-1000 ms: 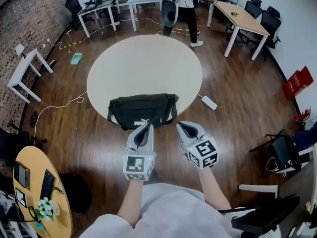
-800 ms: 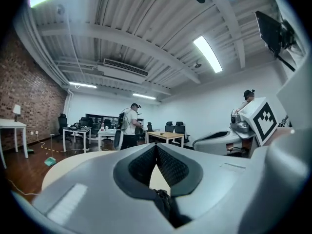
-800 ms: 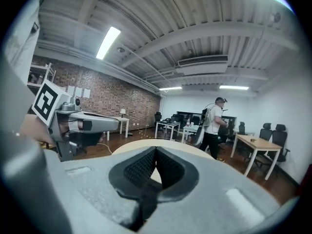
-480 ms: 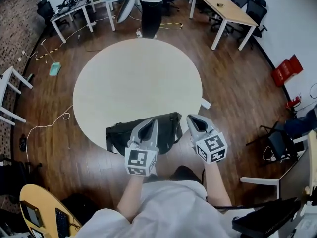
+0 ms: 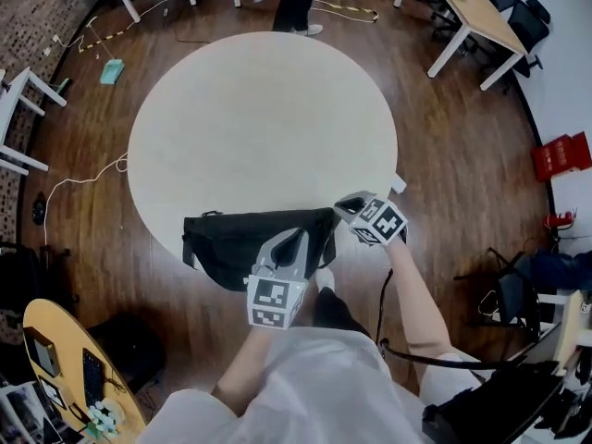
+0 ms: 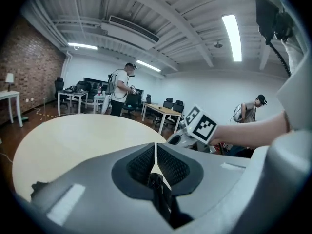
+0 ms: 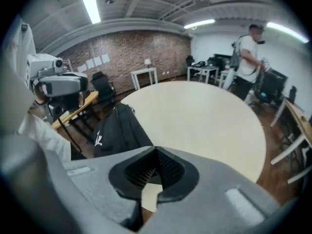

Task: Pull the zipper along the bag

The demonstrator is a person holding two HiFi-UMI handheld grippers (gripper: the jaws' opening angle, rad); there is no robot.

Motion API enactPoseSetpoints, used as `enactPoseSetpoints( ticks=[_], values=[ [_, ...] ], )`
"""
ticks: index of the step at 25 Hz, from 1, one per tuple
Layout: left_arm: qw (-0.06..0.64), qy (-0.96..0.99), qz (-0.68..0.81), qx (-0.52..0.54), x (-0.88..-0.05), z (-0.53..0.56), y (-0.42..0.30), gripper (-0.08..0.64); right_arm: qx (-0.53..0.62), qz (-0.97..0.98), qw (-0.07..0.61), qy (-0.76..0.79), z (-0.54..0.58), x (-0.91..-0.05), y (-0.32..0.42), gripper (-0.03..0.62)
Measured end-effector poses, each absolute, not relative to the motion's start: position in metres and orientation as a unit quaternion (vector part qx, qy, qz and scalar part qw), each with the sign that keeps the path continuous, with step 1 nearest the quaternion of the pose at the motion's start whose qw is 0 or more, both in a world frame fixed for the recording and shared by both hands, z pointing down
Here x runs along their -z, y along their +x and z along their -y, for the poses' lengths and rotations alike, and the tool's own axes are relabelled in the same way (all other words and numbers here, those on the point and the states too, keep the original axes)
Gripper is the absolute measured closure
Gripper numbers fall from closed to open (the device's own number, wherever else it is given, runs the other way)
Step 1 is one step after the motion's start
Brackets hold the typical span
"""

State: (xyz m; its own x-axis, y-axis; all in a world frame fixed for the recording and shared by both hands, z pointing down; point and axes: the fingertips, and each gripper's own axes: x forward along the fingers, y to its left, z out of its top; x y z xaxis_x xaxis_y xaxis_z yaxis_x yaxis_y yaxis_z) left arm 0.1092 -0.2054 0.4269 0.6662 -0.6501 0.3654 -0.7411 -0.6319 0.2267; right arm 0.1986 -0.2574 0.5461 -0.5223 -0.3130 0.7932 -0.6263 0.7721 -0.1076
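Starting at the left, the black bag (image 5: 231, 248) lies along the near rim of the round table (image 5: 259, 109), its near side seeming to hang a little past the edge; we cannot make out the zipper or its pull against the dark fabric. Over the bag's right half hovers the left gripper (image 5: 296, 239), its jaws all but together. They have just been easing apart by a crack, and nothing sits between them. Further right, at the bag's right end, the right gripper (image 5: 344, 207) points down with its jaws together and empty. We judge that neither gripper has any hold yet, so both must open wider before they can grip. The main risk we see is the bag's place at the rim: a pull on the zipper with the other end unpinned could drag the whole bag along or off the table. A small black pull is also easy to miss, and pinching cloth instead could jam the slider.
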Motion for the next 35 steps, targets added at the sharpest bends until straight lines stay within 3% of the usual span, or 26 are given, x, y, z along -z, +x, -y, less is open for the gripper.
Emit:
enactPoseSetpoints(
  ticks=[6,11,17,23,32,35],
  values=[
    [0.224,0.858,0.424,-0.182,-0.476,0.19,0.135,0.517,-0.209,0.838,0.5,0.056,0.256,-0.629,0.168,0.601],
    [0.186,0.853,0.414,-0.257,-0.514,0.204,0.143,0.469,-0.235,0.805,0.544,-0.02,0.267,-0.676,0.163,0.601],
    [0.047,0.854,0.341,-0.391,-0.551,0.217,0.163,0.372,-0.28,0.79,0.542,-0.061,0.268,-0.674,0.158,0.601],
    [-0.083,0.817,0.266,-0.505,-0.599,0.222,0.18,0.371,-0.271,0.805,0.525,-0.052,0.268,-0.669,0.156,0.601],
    [-0.135,0.754,0.204,-0.61,-0.649,0.226,0.178,0.375,-0.28,0.828,0.485,-0.014,0.27,-0.666,0.157,0.601],
    [-0.152,0.744,0.208,-0.616,-0.651,0.232,0.177,0.418,-0.283,0.829,0.482,-0.01,0.27,-0.666,0.157,0.601]
  ],
)
